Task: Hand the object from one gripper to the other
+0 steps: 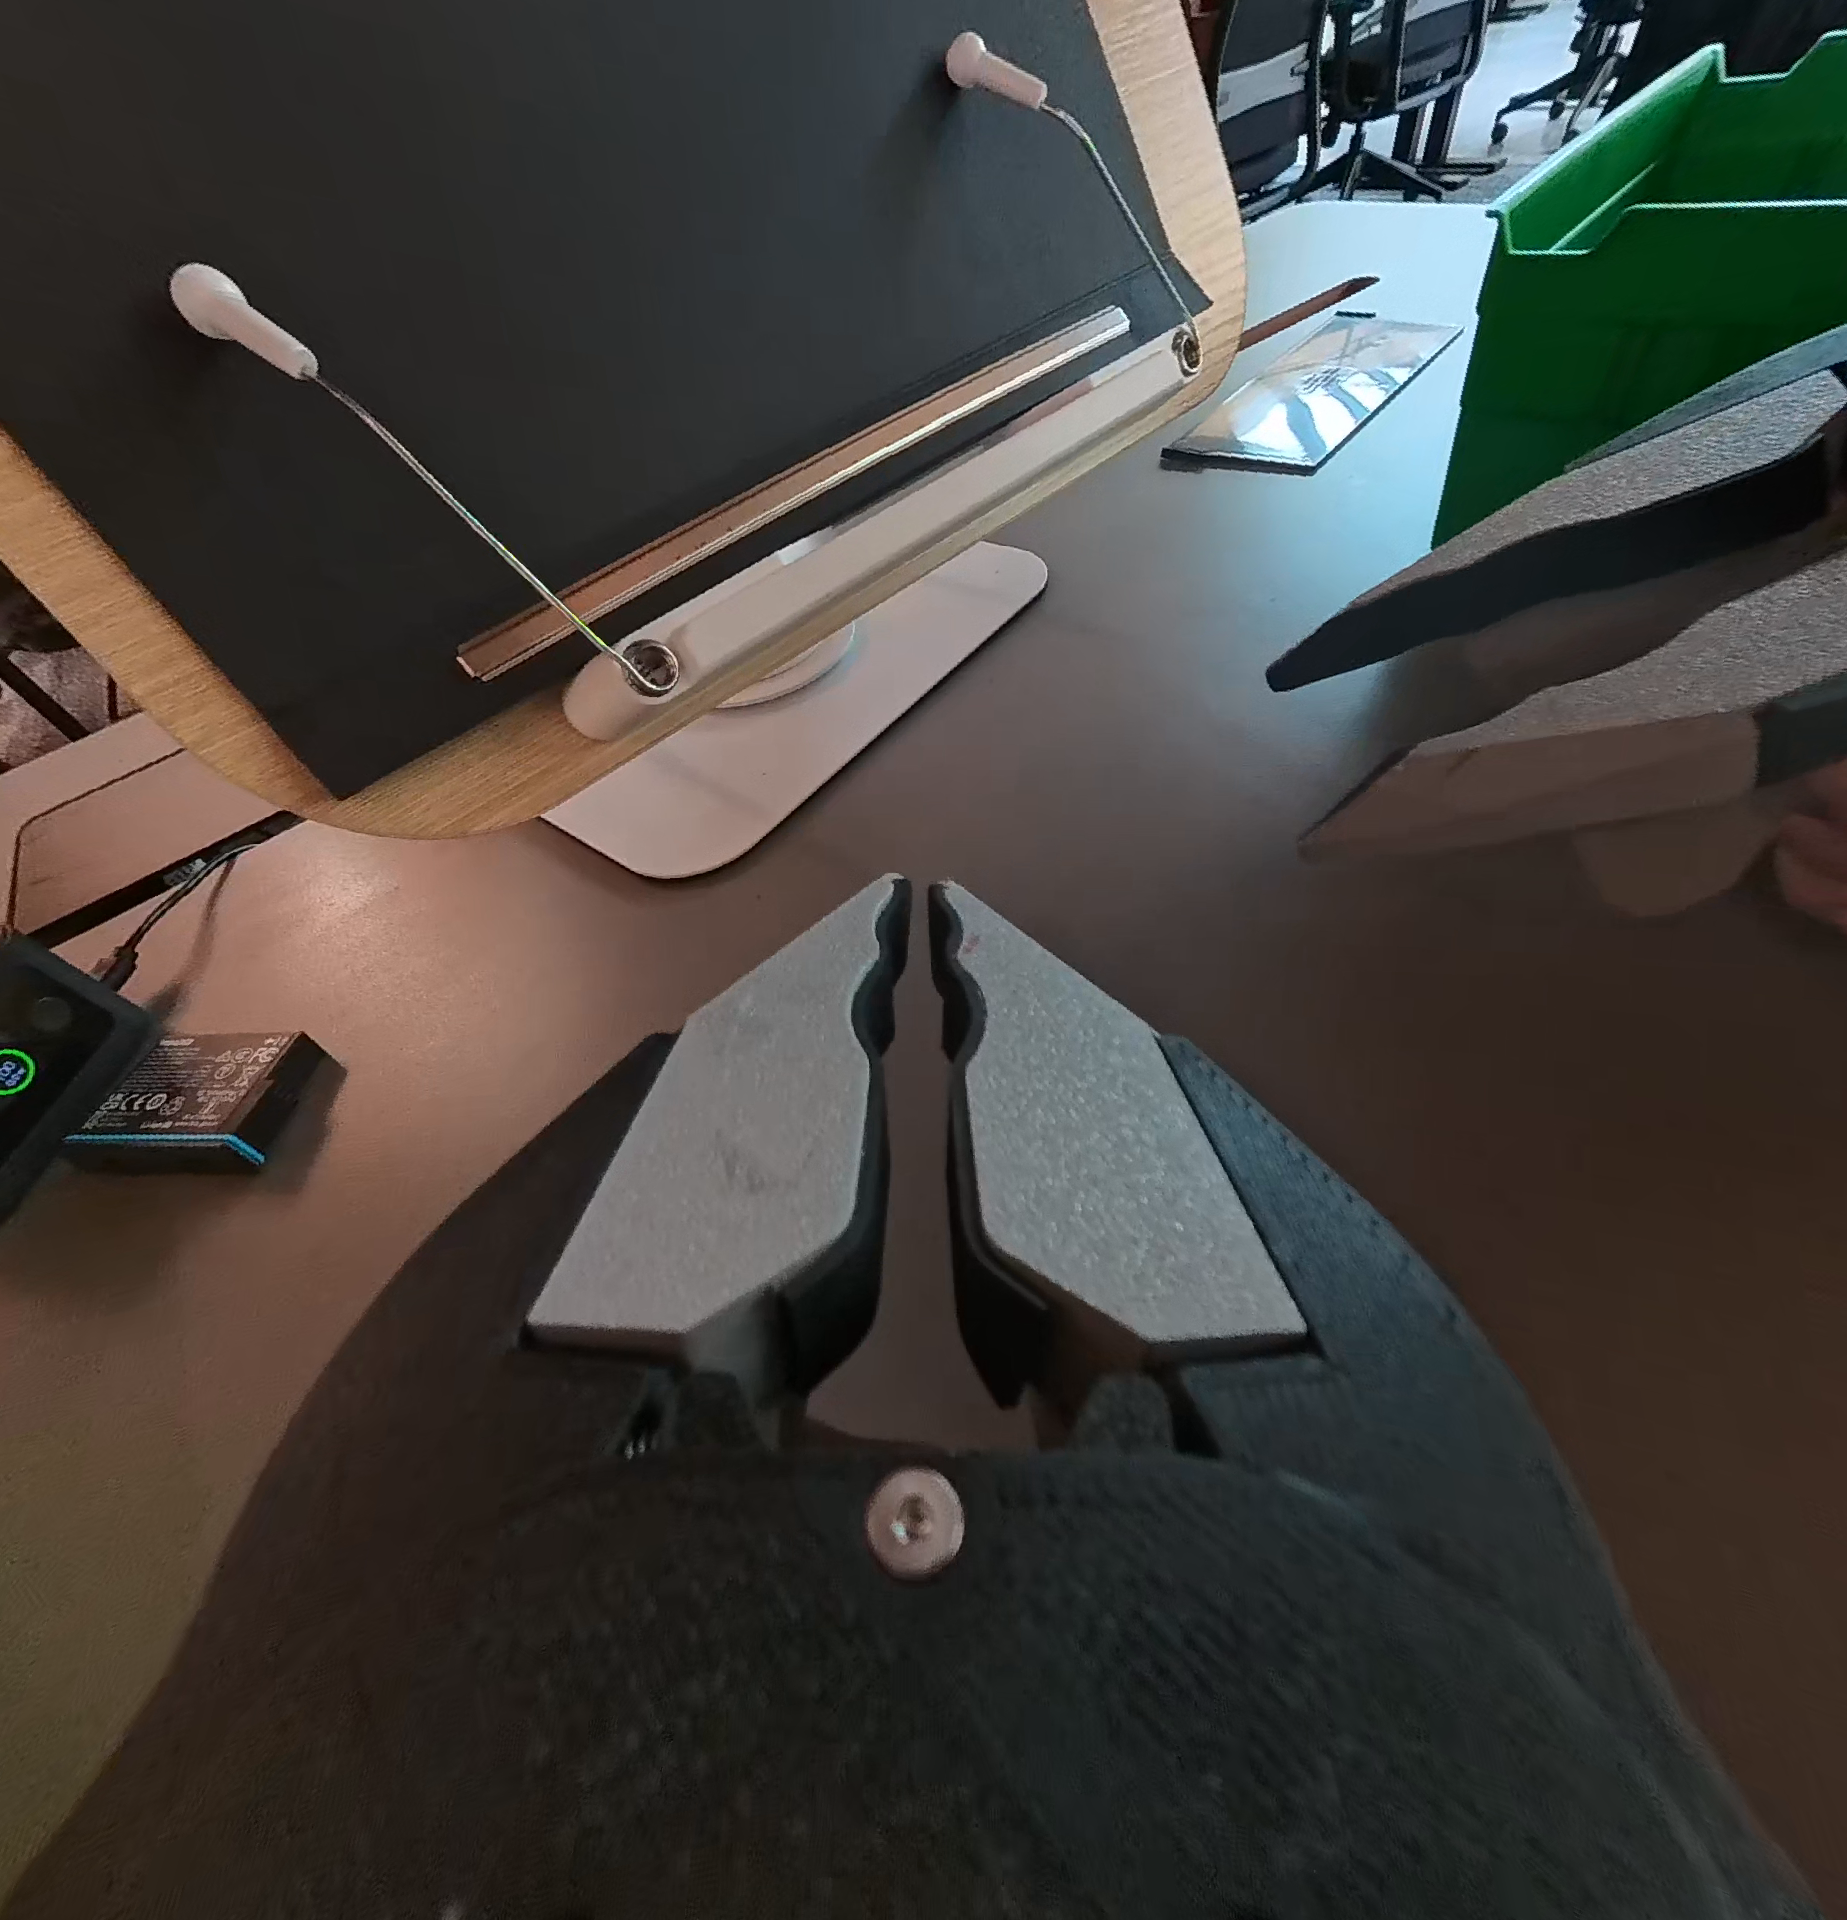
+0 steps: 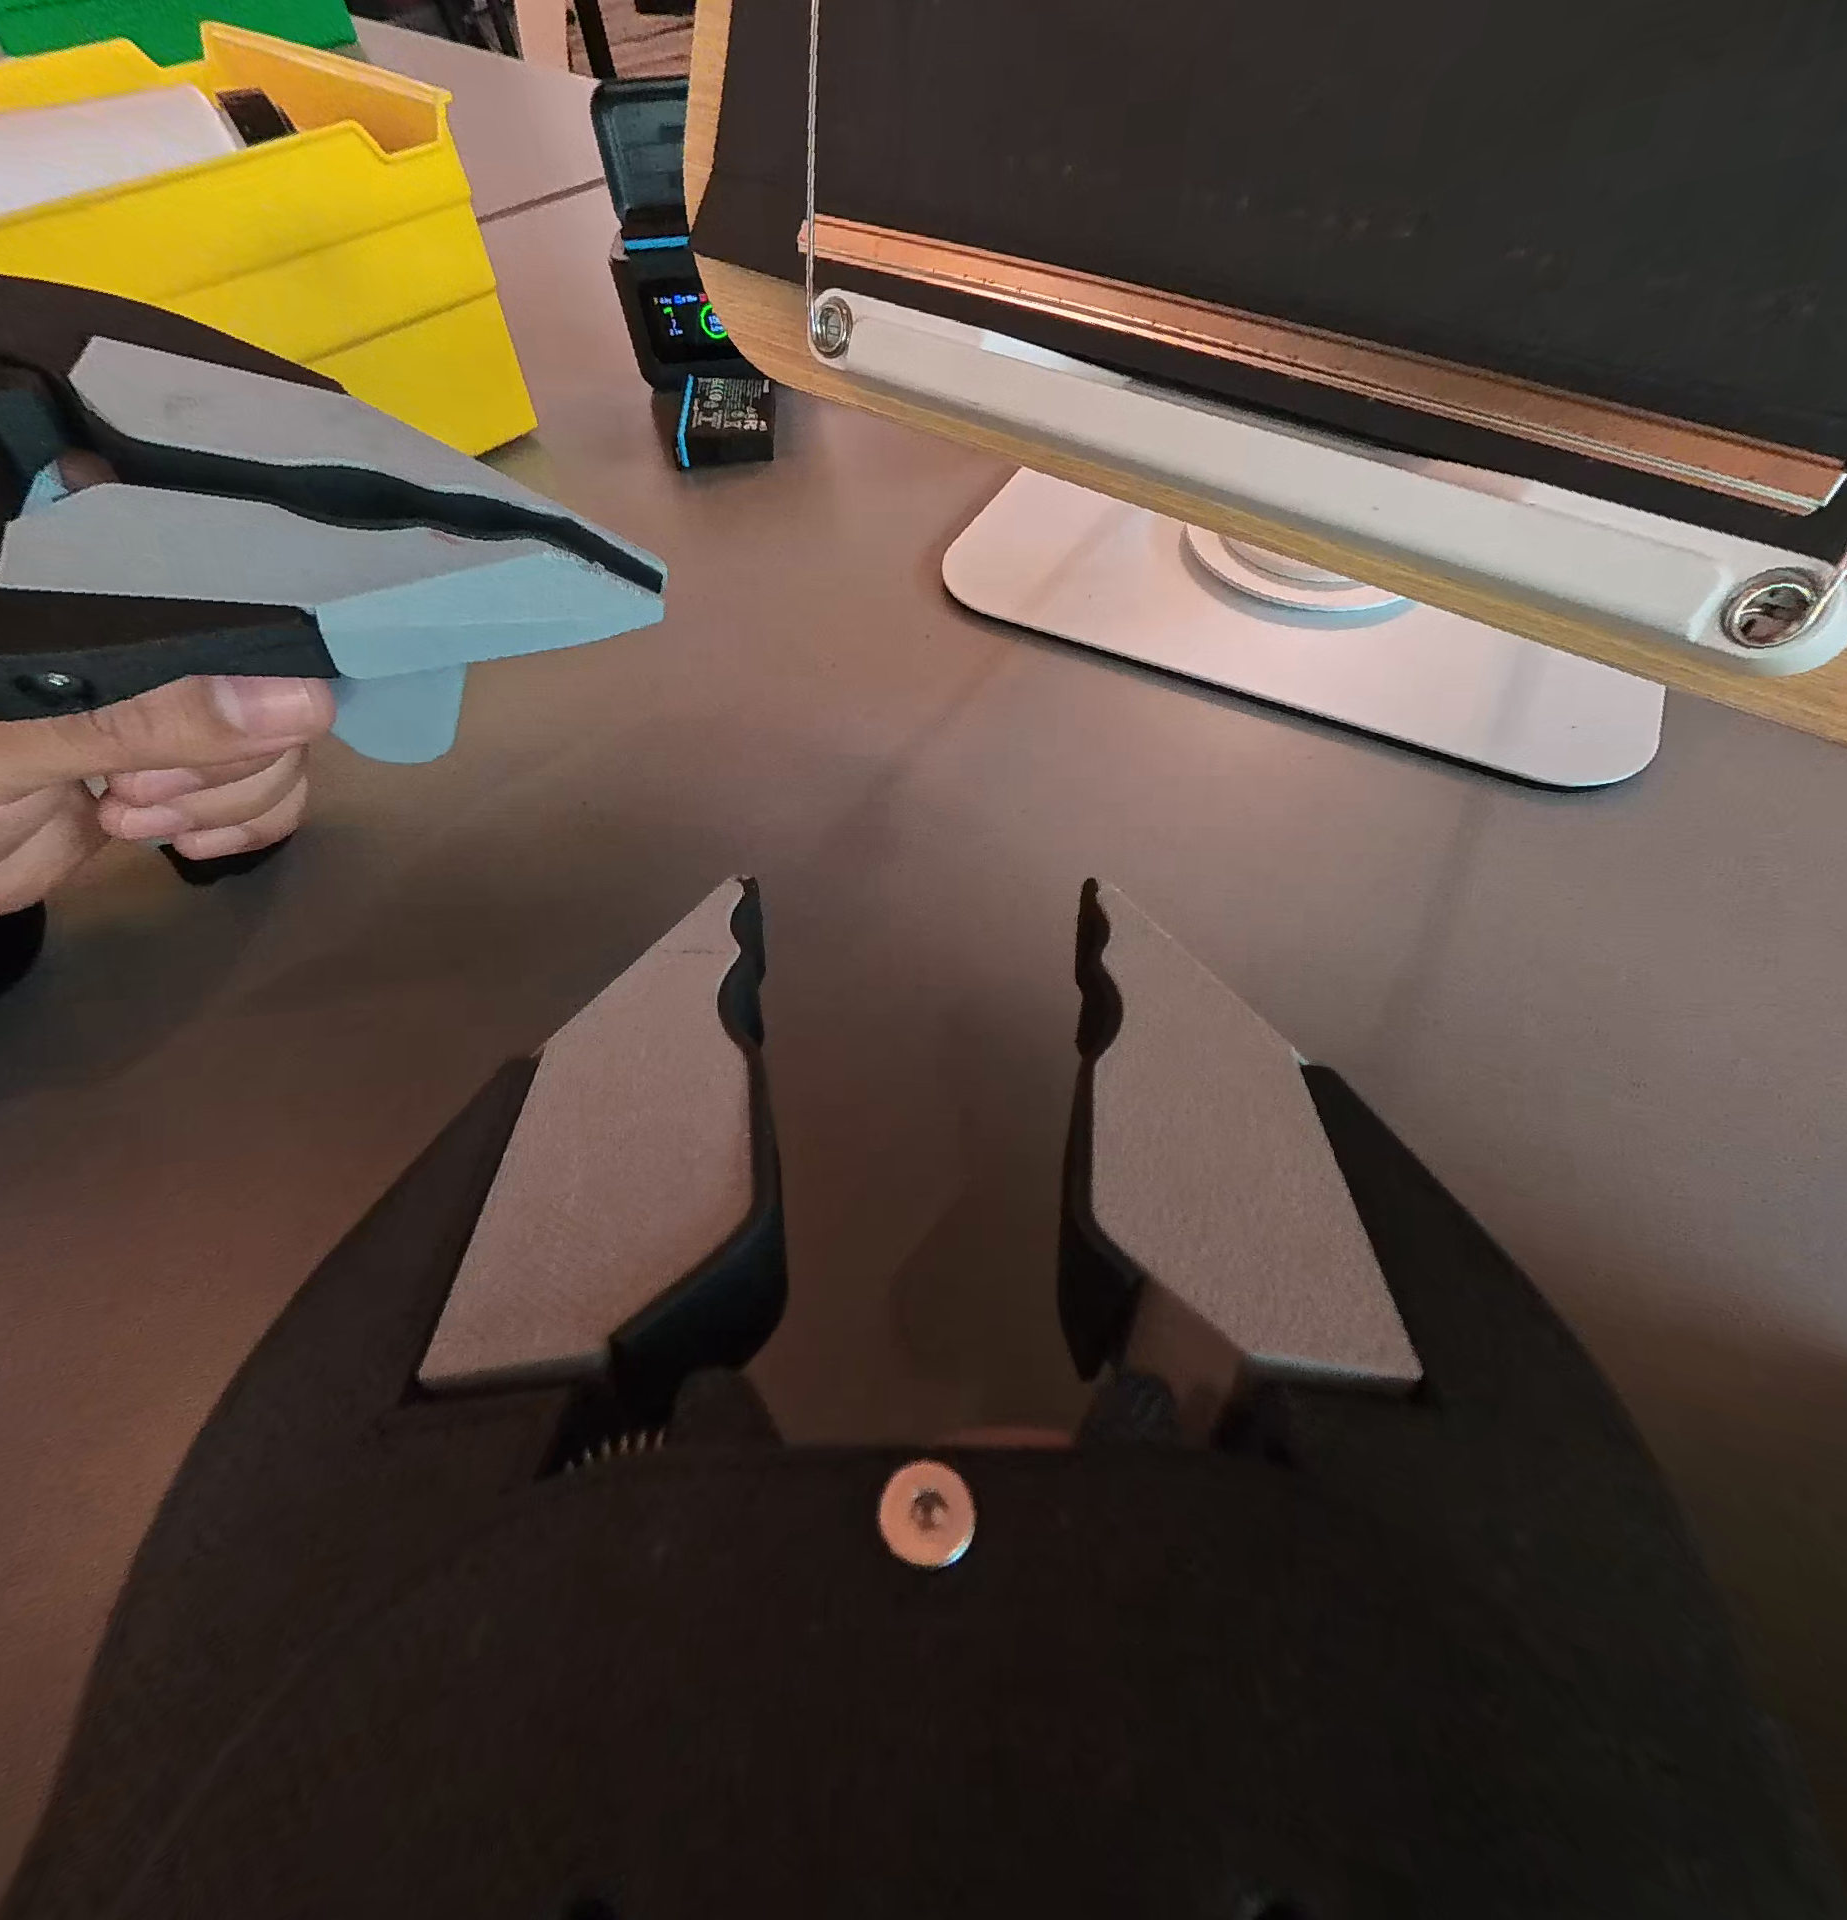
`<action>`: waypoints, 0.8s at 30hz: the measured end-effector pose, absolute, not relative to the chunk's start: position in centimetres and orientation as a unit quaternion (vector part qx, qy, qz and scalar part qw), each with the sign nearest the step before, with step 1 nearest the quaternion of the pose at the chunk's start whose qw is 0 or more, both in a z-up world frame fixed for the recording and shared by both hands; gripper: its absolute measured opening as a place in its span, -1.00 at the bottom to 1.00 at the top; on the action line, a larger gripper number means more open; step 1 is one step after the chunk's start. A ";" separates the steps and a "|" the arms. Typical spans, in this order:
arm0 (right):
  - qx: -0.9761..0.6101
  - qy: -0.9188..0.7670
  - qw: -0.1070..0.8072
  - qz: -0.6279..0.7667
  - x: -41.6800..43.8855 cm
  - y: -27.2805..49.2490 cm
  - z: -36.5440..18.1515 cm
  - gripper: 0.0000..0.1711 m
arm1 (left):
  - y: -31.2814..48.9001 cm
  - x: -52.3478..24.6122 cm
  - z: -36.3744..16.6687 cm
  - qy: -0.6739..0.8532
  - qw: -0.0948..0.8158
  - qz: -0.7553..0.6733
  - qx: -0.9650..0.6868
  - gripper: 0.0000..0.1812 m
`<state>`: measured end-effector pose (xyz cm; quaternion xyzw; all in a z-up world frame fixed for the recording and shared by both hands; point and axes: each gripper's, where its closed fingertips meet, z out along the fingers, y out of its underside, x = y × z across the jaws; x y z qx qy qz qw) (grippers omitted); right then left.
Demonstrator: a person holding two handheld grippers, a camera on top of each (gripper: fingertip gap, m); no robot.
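Our left gripper has its fingers nearly pressed together with nothing between them, hovering over the grey desk. Our right gripper has its fingers spread, also empty. We cannot tell which thing is to be handed over; neither gripper holds one. A wooden book stand on a white base stands ahead, a battery lying left beside a charger.

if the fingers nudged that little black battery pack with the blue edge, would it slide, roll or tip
The battery pack would probably slide, not roll: it is a flat block lying on its broad face on the smooth table. Tipping seems unlikely, since it sits low. It looks rigid and fairly dense for its size, and may bump the black charger case right beside it.
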<state>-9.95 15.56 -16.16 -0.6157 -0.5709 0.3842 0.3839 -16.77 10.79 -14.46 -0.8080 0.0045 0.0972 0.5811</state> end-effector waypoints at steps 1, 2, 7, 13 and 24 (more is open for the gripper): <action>-0.616 -0.571 0.383 0.385 -9.9 15.5 -16.2 -0.34 | 10.8 -16.8 -14.4 0.004 0.582 0.097 -0.807 -1.00; -0.616 -0.570 0.383 0.385 -9.9 15.5 -16.2 -0.34 | 10.8 -16.8 -14.4 0.003 0.583 0.096 -0.807 -1.00; -0.616 -0.573 0.380 0.384 -10.0 15.4 -16.3 -0.35 | 10.8 -16.7 -14.4 0.006 0.582 0.097 -0.807 -1.00; -0.619 -0.571 0.377 0.386 -10.0 15.5 -16.3 -0.37 | 10.8 -16.7 -14.5 0.009 0.580 0.100 -0.809 -1.00; -0.617 -0.575 0.375 0.383 -10.0 15.3 -16.4 -0.40 | 10.8 -16.4 -14.5 0.011 0.581 0.091 -0.809 -1.00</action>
